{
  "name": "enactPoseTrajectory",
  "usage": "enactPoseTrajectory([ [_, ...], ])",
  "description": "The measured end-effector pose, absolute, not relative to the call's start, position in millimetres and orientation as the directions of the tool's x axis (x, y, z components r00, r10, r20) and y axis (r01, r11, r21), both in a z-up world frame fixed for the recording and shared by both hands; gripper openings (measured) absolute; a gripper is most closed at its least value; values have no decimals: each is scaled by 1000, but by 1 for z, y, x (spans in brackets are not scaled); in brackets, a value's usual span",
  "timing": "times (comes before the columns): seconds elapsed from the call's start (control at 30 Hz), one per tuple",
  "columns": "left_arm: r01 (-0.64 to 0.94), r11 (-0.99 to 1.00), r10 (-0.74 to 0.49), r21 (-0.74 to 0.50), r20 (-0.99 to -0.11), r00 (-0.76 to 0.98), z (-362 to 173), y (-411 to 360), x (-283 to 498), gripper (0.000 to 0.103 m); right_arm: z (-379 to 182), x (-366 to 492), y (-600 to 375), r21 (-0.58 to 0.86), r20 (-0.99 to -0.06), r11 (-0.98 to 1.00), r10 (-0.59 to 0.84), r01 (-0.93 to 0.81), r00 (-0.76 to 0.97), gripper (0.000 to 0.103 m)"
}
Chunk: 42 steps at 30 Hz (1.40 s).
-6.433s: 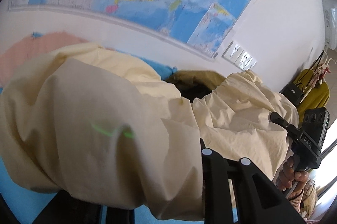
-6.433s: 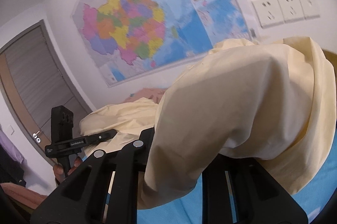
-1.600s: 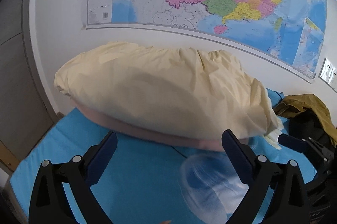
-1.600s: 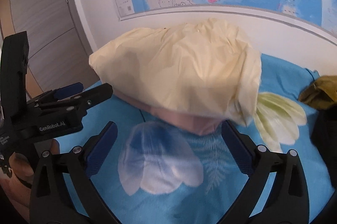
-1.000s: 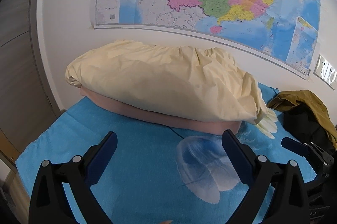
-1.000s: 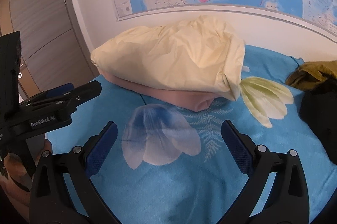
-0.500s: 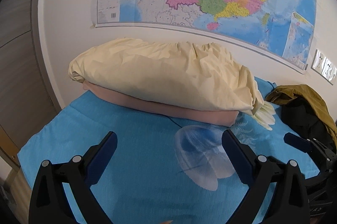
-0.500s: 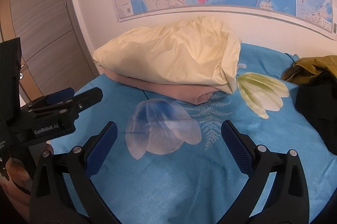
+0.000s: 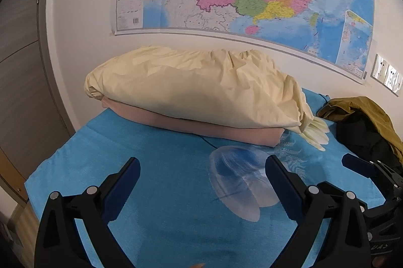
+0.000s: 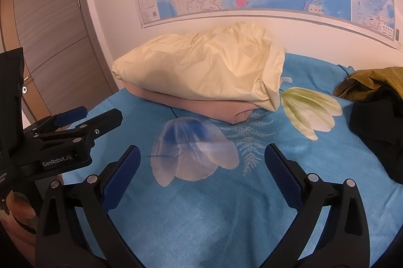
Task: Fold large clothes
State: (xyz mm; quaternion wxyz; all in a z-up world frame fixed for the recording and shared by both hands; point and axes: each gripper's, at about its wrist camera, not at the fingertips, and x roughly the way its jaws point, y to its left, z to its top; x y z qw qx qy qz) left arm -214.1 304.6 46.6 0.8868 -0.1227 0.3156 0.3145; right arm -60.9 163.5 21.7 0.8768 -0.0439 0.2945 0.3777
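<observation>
Both tongs, left gripper (image 9: 202,178) and right gripper (image 10: 201,167), now hang open and empty; the cream garment (image 9: 196,89), released, rests folded atop the pink garment (image 9: 226,130) at the far wall, so that garment looks done.

Both wrist views face the folded stack (image 9: 196,96) (image 10: 201,66).

Left claw (image 9: 202,181): matte black forked arms, round silver screws at the joints, dark blue textured pads (image 9: 121,188) on the inner faces. Right claw (image 10: 201,168) is the same build, and white "GenRobot.AI" lettering shows on the left one's black body, with bare skin of a hand (image 10: 19,211) beneath it.
</observation>
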Motion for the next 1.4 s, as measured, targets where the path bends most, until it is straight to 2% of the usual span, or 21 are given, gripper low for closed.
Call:
enactPoseTrajectory([
  [1.4,-630,776,480,-15,-633,607,48,298,-216,96,20,-64,163,152,-553,708,639,-690,534,97],
])
